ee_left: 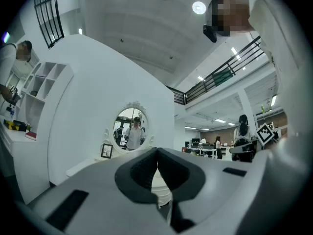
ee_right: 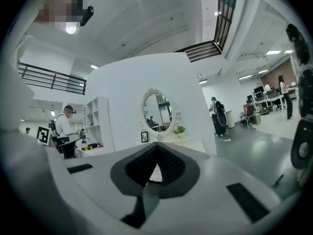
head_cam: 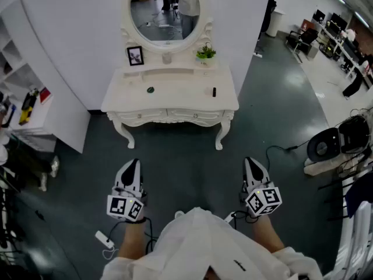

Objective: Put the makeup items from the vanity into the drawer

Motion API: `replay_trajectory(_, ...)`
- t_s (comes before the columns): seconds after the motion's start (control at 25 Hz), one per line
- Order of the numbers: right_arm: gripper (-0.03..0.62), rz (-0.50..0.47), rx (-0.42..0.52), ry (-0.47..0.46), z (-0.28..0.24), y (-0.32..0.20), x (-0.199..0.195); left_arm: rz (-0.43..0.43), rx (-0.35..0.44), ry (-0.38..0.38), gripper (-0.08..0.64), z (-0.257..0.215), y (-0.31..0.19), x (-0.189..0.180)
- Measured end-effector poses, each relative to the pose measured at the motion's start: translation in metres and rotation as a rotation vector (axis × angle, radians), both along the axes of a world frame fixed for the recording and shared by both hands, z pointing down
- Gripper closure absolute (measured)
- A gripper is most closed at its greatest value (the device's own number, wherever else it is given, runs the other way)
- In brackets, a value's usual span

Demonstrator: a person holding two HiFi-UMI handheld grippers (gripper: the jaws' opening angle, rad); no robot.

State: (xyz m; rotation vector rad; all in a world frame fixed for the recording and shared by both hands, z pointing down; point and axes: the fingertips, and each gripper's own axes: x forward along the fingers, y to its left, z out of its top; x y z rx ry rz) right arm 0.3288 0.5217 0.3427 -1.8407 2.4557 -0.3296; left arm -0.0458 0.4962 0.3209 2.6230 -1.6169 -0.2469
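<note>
- Left hand-held gripper [head_cam: 133,164] and right hand-held gripper [head_cam: 251,162]: jaws closed, empty; reaching unopened risks knocking items off
- Round item [head_cam: 150,89] and stick [head_cam: 214,91] lie on desk [head_cam: 180,96], well ahead; shut drawer [head_cam: 145,116] blocks stowing

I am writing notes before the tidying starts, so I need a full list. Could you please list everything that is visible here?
vanity: one, white, centre, against the wall
mirror: one, oval, white frame, above the vanity
picture frame: one, dark, vanity's back left
plant: one, green, vanity's back right
round item: one, dark, vanity top, left of centre
slim item: one, black, vanity top, right side
shelf unit: one, white, far left
left gripper: one, grey and white, shut, empty, low left
right gripper: one, grey and white, shut, empty, low right
</note>
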Motion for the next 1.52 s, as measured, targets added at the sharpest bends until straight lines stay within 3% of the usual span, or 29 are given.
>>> replay_trajectory(0.4,0.575,0.009,-0.001,-0.004,0.003,0.002,-0.003,0.010,0.004,0.004,0.532,0.002,-0.001,0.000)
replay_trajectory(0.96,0.574,-0.037,-0.003,0.018,0.003,0.001,-0.046,0.059,-0.010,0.007,0.522,0.008,0.002,-0.016)
replay_trajectory(1.04,0.574,-0.035,-0.009,0.019,0.003,0.000,-0.051,0.071,-0.019,0.022,0.385,0.011,0.001,-0.018)
replay_trajectory(1.16,0.574,-0.033,-0.017,0.029,0.004,0.001,-0.062,0.070,-0.017,0.011,0.288,0.016,0.000,-0.024)
replay_trajectory(1.32,0.574,-0.037,-0.019,0.038,0.005,0.001,-0.084,0.054,0.003,-0.020,0.224,0.020,-0.001,-0.038)
replay_trajectory(1.52,0.574,-0.043,-0.024,0.049,0.011,0.001,-0.109,0.060,-0.009,-0.014,0.209,0.032,-0.004,-0.056)
